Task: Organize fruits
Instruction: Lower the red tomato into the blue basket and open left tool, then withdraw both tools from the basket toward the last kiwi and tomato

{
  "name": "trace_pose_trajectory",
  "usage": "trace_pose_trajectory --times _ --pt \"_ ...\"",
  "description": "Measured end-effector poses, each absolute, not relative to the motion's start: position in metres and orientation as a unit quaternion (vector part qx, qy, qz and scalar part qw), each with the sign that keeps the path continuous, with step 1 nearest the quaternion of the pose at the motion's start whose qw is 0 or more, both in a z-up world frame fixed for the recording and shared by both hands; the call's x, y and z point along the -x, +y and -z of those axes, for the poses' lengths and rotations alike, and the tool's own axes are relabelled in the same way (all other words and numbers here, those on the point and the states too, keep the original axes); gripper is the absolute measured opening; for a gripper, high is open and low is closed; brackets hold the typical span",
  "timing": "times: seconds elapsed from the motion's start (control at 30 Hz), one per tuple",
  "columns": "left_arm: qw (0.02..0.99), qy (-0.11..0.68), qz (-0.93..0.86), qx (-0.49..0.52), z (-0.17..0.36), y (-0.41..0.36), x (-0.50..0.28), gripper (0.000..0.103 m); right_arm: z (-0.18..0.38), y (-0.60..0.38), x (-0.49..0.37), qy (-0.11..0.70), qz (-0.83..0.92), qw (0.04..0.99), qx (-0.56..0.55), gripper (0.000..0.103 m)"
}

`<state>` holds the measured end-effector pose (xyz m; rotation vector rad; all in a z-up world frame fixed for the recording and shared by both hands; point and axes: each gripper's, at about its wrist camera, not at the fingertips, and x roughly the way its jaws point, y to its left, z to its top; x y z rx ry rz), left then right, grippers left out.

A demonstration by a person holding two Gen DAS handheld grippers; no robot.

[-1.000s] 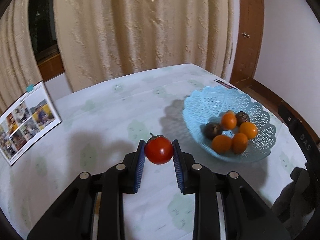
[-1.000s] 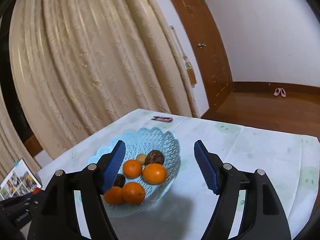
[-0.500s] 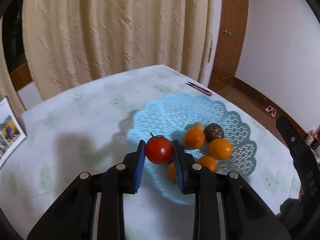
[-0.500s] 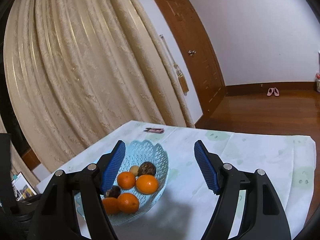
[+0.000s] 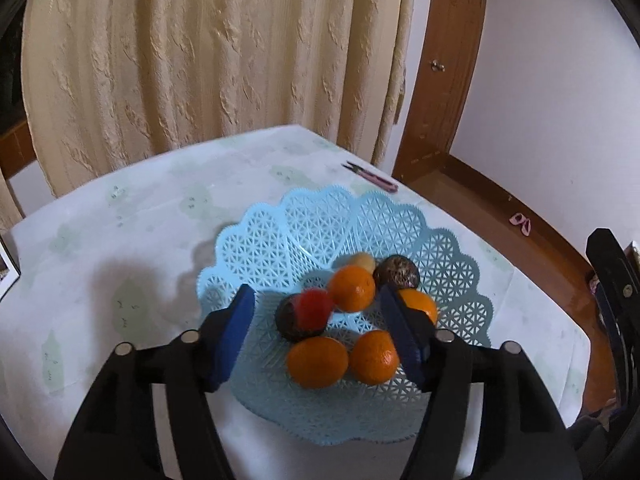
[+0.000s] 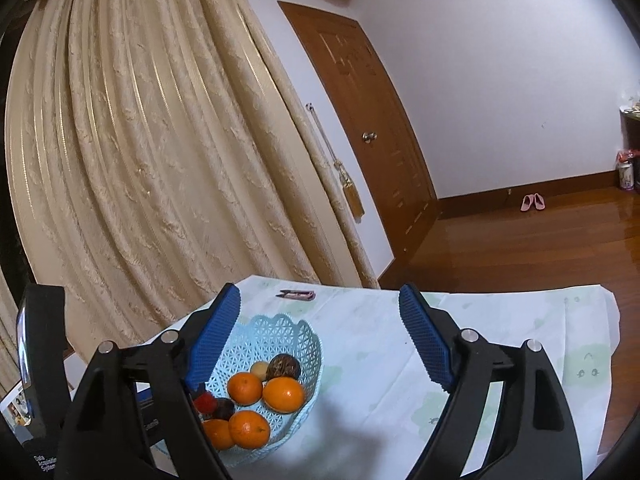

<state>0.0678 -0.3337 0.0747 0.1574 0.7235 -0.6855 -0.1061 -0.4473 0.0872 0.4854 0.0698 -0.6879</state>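
Note:
A light blue lattice basket [image 5: 320, 224] stands on the table and holds several oranges [image 5: 352, 288], two dark round fruits [image 5: 398, 272] and a small pale one. A red tomato [image 5: 314, 308], blurred, is in the basket against a dark fruit, free of my fingers. My left gripper [image 5: 320, 332] is open above the basket's near side, jaws wide apart. My right gripper [image 6: 320, 340] is open and empty, held high to the right of the basket [image 6: 288, 332]; the tomato [image 6: 205, 400] shows there too.
The table has a pale patterned cloth [image 5: 120, 240]. A small pink clipper [image 5: 372, 176] lies near the far table edge. A cream curtain [image 5: 200, 60] and a wooden door [image 6: 360, 120] stand behind. A photo calendar [image 6: 16, 408] is at the left.
My left gripper has moved over the basket and opened, letting go of the tomato, which now is in the basket. My right gripper has risen a little and stays open.

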Motion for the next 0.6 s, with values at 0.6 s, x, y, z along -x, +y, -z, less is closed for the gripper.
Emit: trace_pose_trajectory --times 0.6 --pt "0.899 0.341 0.269 -0.054 -0.094 -0.279 -0.067 0.09 -0.088 -0.441 0.105 0.035 0.323 0.919 -0.221 0.084"
